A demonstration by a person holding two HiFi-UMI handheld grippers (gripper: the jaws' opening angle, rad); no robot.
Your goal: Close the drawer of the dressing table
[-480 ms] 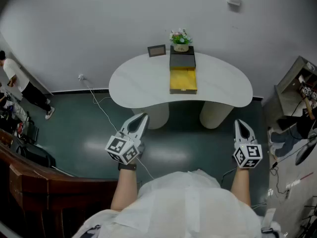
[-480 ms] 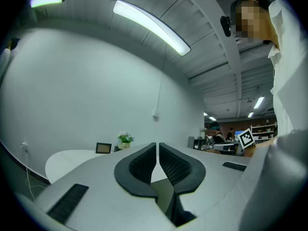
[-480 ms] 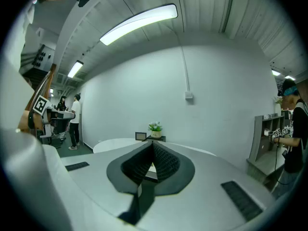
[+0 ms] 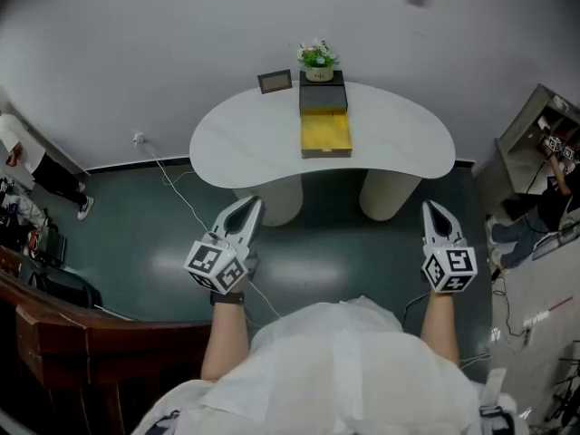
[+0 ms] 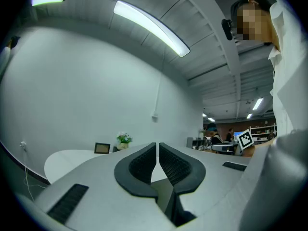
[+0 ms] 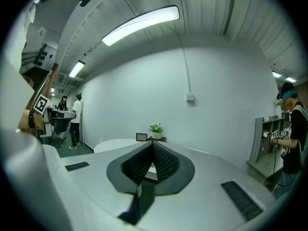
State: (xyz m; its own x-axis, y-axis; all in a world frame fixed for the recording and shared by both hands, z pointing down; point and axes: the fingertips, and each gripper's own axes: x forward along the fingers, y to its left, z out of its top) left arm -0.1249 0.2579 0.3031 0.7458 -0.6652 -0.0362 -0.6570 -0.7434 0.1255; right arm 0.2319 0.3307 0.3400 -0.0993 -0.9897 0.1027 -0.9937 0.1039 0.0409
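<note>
A white kidney-shaped dressing table (image 4: pixel 245 143) stands against the far wall. On it sits a dark box (image 4: pixel 323 96) whose yellow drawer (image 4: pixel 326 132) is pulled out toward me. My left gripper (image 4: pixel 248 208) hovers over the floor short of the table's left leg, shut and empty. My right gripper (image 4: pixel 434 210) is level with it on the right, also shut with nothing held. In the left gripper view the left gripper's (image 5: pixel 157 146) jaw tips meet; in the right gripper view the right gripper's (image 6: pixel 152 145) jaws are closed too.
A small picture frame (image 4: pixel 275 82) and a potted plant (image 4: pixel 317 57) stand at the table's back. A white cable (image 4: pixel 172 188) trails across the green floor. A shelf unit (image 4: pixel 535 134) stands at right, a wooden counter (image 4: pixel 54 320) at left, and a person (image 4: pixel 36 157) at far left.
The view has shifted slightly; the table sits a little higher and further left in the picture. Both grippers keep their places in front of me, still shut.
</note>
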